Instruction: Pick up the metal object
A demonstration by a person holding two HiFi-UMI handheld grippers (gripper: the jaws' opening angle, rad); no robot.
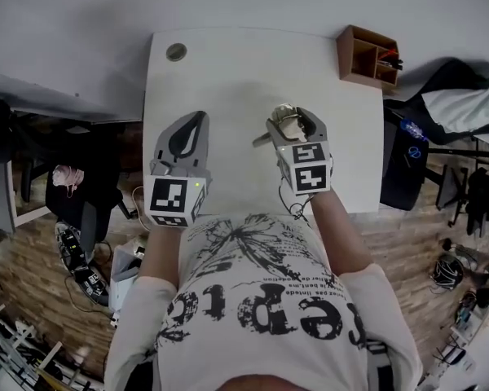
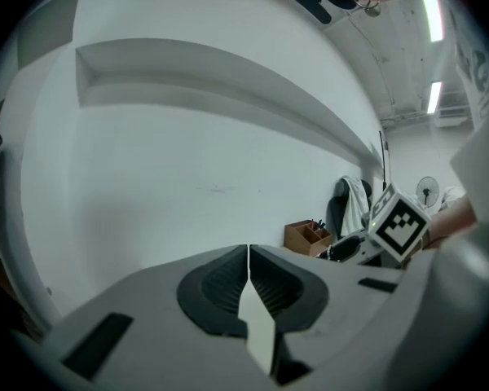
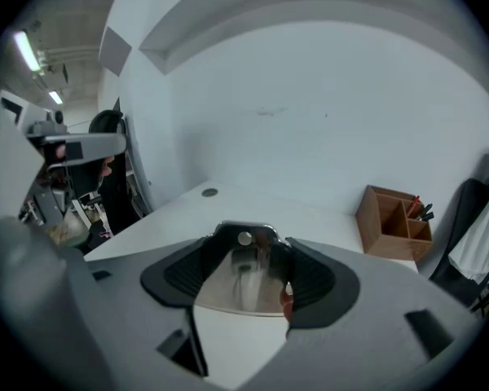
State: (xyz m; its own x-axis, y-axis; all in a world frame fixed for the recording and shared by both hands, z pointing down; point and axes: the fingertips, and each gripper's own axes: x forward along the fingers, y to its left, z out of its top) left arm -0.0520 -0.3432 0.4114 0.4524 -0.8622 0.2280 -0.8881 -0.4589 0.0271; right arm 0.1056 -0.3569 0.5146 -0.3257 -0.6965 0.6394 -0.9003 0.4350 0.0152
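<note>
A shiny metal object [image 3: 243, 274] with a rounded top and a small rivet sits clamped between the ribbed pads of my right gripper [image 3: 246, 261], lifted above the white table [image 3: 253, 210]. From the head view the same metal object [image 1: 284, 117] shows at the tip of the right gripper [image 1: 291, 125], over the table's middle right. My left gripper [image 1: 189, 136] hovers over the table's left half, its jaws pressed together with nothing in them. The left gripper [image 2: 248, 277] view confirms the two pads meet in a thin line.
A brown wooden organizer [image 1: 367, 56] with pens stands at the table's far right corner, also seen as the organizer [image 3: 394, 221]. A round cable grommet [image 1: 176, 52] is at the far left. A dark chair with cloth [image 1: 448, 104] lies right of the table.
</note>
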